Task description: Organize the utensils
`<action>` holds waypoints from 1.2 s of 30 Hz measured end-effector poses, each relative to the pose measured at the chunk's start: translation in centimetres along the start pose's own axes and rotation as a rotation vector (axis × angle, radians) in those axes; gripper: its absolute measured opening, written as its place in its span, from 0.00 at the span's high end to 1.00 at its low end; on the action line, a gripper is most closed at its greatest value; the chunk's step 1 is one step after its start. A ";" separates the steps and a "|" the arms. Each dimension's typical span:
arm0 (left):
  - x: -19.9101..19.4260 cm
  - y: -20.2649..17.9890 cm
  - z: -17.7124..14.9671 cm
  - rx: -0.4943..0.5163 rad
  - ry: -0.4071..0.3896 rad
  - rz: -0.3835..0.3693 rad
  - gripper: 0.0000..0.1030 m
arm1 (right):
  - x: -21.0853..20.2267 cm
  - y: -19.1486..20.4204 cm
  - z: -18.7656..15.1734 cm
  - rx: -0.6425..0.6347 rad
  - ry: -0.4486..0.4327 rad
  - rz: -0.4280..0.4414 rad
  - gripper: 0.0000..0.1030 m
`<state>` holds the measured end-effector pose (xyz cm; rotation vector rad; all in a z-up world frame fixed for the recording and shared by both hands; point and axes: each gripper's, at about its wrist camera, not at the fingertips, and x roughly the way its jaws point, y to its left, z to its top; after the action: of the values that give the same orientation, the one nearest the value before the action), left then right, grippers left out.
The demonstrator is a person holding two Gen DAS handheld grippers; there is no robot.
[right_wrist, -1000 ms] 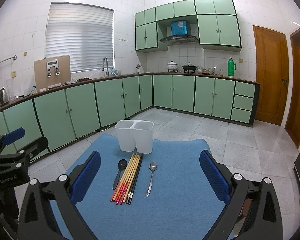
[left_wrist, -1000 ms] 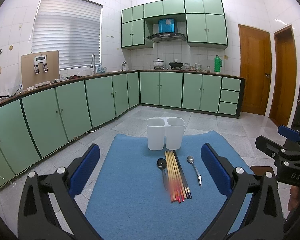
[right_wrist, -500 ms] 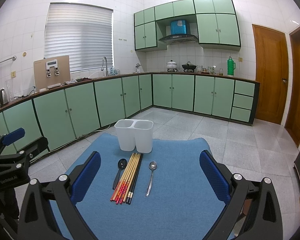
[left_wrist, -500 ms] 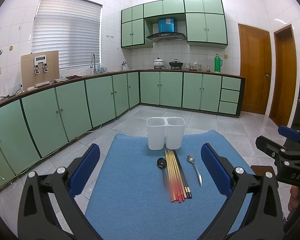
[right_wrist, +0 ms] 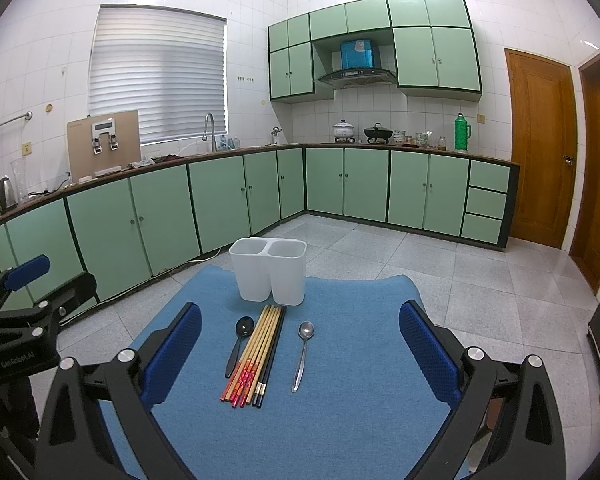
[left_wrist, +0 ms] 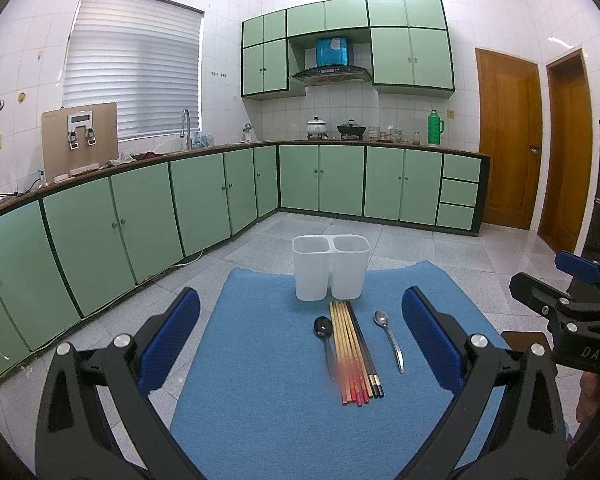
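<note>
A white two-compartment holder (left_wrist: 331, 266) (right_wrist: 268, 276) stands upright and empty at the far end of a blue mat (left_wrist: 260, 400) (right_wrist: 360, 400). In front of it lie a black spoon (left_wrist: 324, 330) (right_wrist: 240, 338), a bundle of several chopsticks (left_wrist: 352, 352) (right_wrist: 260, 352) and a silver spoon (left_wrist: 388, 338) (right_wrist: 303, 350), side by side. My left gripper (left_wrist: 300, 328) is open and empty above the mat's near end. My right gripper (right_wrist: 300, 336) is open and empty too, and shows at the right edge of the left wrist view (left_wrist: 572, 300).
The mat covers a small table in a kitchen with a tiled floor (left_wrist: 380, 244). Green cabinets (left_wrist: 140, 220) run along the left and back walls. Two wooden doors (left_wrist: 508, 140) are at the right.
</note>
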<state>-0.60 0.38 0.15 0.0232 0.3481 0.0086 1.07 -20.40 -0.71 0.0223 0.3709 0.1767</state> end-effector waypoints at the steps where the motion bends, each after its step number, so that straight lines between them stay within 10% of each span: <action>1: 0.0 0.0 0.0 0.000 0.000 0.000 0.05 | 0.0 0.0 0.0 0.001 0.000 0.000 0.06; 26: 0.4 0.0 -0.7 0.001 0.006 0.003 0.05 | -0.3 0.4 0.1 0.003 0.009 -0.002 0.06; 36: 4.9 1.4 -2.2 0.003 0.075 0.051 0.05 | 5.7 -1.0 -2.4 0.039 0.113 -0.018 0.06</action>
<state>3.26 1.90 -3.51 0.0346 0.4222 0.0595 5.55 -20.37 -5.01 0.0480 0.4874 0.1536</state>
